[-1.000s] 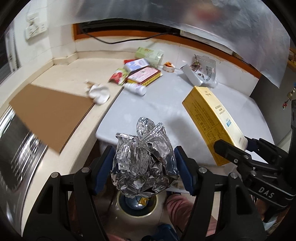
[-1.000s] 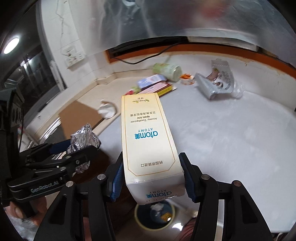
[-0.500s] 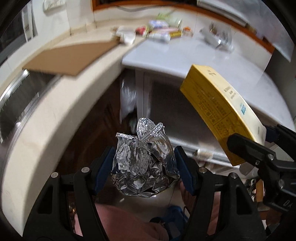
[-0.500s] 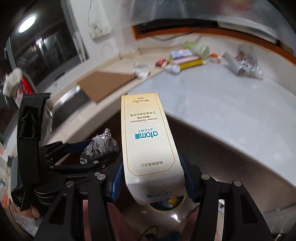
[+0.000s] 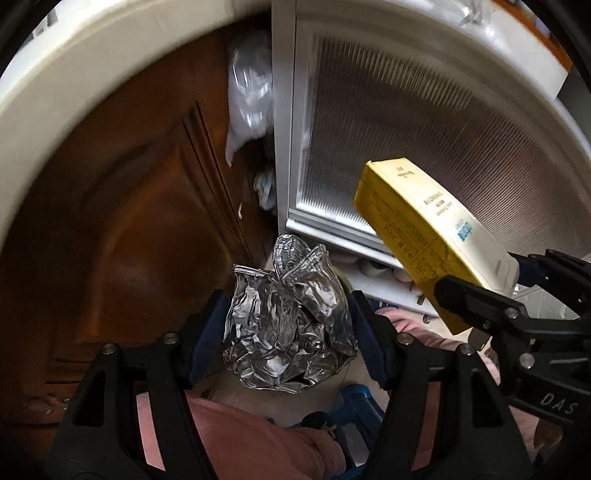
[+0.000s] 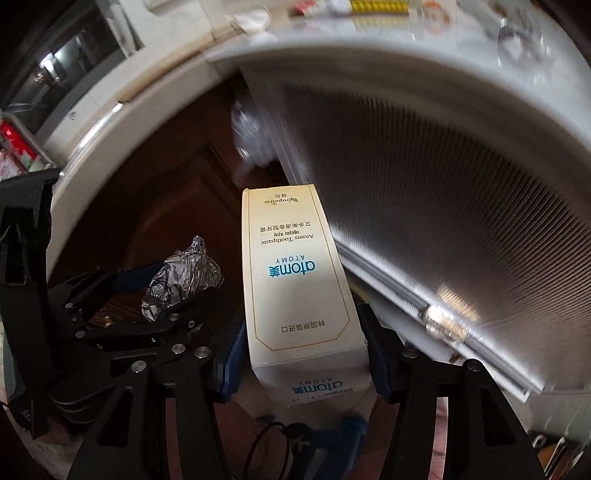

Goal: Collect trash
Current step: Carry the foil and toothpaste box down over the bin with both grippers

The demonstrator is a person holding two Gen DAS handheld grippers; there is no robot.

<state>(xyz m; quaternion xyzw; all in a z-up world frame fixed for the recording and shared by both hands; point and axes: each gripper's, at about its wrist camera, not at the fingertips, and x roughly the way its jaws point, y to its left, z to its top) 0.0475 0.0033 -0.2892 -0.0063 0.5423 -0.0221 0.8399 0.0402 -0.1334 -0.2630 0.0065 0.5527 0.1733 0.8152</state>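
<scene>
My left gripper [image 5: 288,332] is shut on a crumpled ball of silver foil [image 5: 288,325], held below the counter edge in front of a brown wooden cabinet door [image 5: 122,229]. My right gripper [image 6: 303,354] is shut on a yellow-and-cream Atomy toothpaste box [image 6: 295,280]. The box also shows at the right of the left wrist view [image 5: 428,236]. The foil ball [image 6: 183,277] and the left gripper [image 6: 184,291] show at the left of the right wrist view. No trash bin shows in either view.
A ribbed frosted cabinet door [image 5: 424,129] with a white frame is ahead on the right. A clear plastic bag [image 5: 249,85] hangs in the gap between the cabinets. The white counter edge [image 6: 369,48] arcs overhead, with leftover trash [image 6: 376,5] on top. Pink clothing [image 5: 258,435] is below.
Both grippers have dropped from above the countertop to below its edge, still holding the foil and the box. The views now face the cabinet fronts instead of the counter.
</scene>
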